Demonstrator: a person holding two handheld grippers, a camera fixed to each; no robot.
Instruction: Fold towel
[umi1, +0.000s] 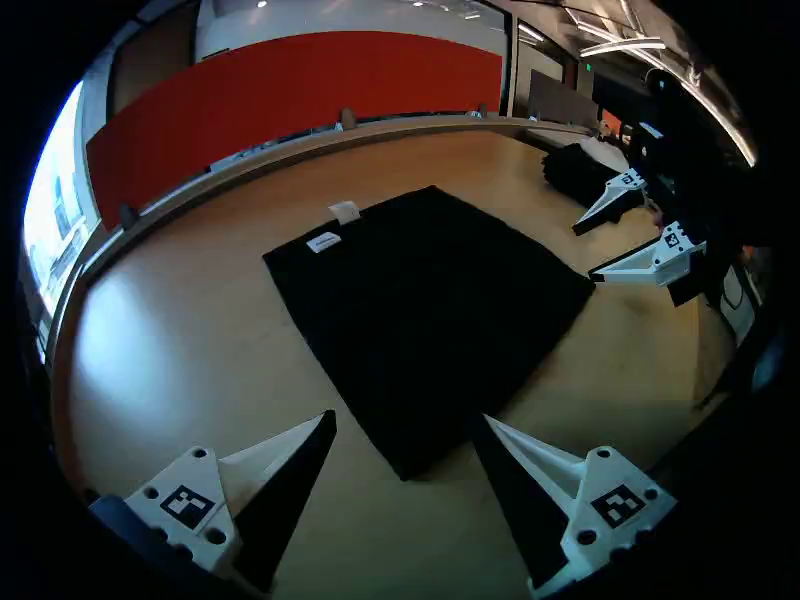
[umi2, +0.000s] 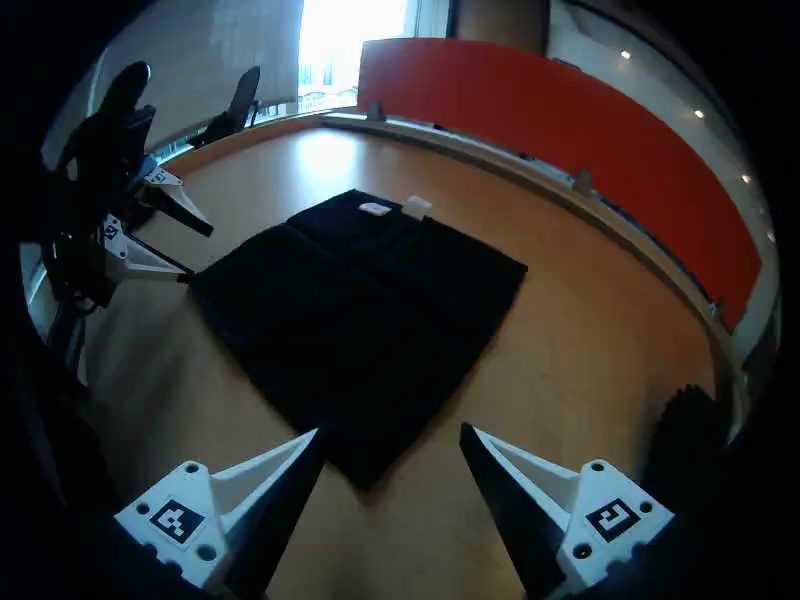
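A black towel (umi1: 430, 310) (umi2: 360, 320) lies flat on the wooden table (umi1: 180, 350) (umi2: 590, 330), with two white labels (umi1: 324, 241) (umi2: 375, 208) at its far edge. My left gripper (umi1: 402, 420) hangs open over one corner of the towel, and that corner points in between its white fingers. My right gripper (umi2: 390, 430) is open over the opposite corner in the same way. Each gripper also shows in the other's view across the towel, open: the right gripper (umi1: 585, 253) and the left gripper (umi2: 200, 255), its tips at the towel's edge.
A dark heap of cloth (umi1: 580, 170) (umi2: 690, 440) sits on the table beside the right gripper. A red partition (umi1: 300, 90) (umi2: 560, 130) runs behind the table's curved far edge. Bright windows (umi2: 350, 40) lie beyond.
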